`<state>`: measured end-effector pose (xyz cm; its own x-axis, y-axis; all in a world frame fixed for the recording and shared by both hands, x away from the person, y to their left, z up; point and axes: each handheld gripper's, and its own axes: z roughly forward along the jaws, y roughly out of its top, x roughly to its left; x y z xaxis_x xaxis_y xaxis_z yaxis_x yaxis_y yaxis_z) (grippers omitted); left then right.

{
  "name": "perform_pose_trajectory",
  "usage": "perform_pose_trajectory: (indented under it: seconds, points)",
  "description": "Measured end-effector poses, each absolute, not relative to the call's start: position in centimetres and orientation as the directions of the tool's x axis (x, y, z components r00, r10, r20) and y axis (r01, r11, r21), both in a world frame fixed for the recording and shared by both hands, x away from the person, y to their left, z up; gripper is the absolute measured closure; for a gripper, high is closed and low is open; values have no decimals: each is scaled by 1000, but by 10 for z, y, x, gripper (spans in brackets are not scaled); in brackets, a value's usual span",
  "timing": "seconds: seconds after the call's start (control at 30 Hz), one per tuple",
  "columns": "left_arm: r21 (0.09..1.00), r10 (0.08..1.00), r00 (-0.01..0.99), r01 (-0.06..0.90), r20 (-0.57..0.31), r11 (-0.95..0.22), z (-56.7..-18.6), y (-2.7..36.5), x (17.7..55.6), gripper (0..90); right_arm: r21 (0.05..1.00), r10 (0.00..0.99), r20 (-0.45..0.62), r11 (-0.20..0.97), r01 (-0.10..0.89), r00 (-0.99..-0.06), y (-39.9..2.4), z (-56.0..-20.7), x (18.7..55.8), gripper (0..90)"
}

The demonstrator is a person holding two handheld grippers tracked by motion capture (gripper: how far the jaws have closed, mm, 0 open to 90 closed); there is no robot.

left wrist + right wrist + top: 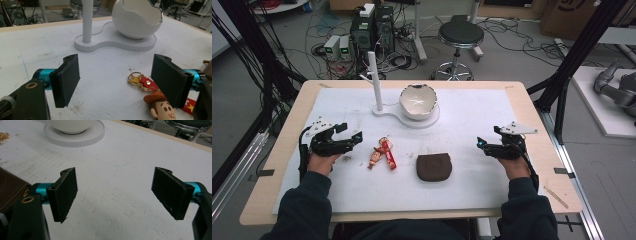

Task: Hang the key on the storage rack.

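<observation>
In the left gripper view the cowboy keychain (160, 106) is partly hidden behind the right-hand jaw, its face cut by the bottom edge. In the right gripper view the brown pouch (10, 188) runs off the left edge, and the white bowl (71, 126) is cropped at the top

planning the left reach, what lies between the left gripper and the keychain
Nothing: in the high view, bare white mat separates the open left gripper from the keychain. In the left gripper view the keychain lies by one jaw, untouched.
</observation>
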<state>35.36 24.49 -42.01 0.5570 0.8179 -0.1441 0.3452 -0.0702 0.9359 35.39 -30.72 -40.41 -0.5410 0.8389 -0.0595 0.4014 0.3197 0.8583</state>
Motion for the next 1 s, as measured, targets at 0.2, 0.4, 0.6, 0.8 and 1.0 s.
perform_pose_trajectory:
  seconds: [0.2, 0.4, 0.6, 0.8, 1.0]
  points:
    - [933, 819, 555, 352, -146, -73, -421, 243, 354, 229, 860, 839, -59, 318, 399, -541, -308, -403, 353, 211]
    - [929, 813, 561, 363, -154, -75, -421, 237, 355, 230, 860, 838, -55, 316, 400, -543, -309, -404, 353, 211]
    - [920, 804, 577, 378, -146, -104, -421, 227, 356, 236, 861, 835, -47, 312, 401, -548, -311, -406, 352, 212]
    - [901, 788, 594, 414, -160, -129, -423, 214, 352, 265, 863, 836, -60, 319, 392, -546, -311, -405, 348, 212]
    - [858, 739, 652, 466, -169, -215, -428, 194, 349, 327, 855, 832, -71, 336, 396, -550, -307, -405, 346, 213]
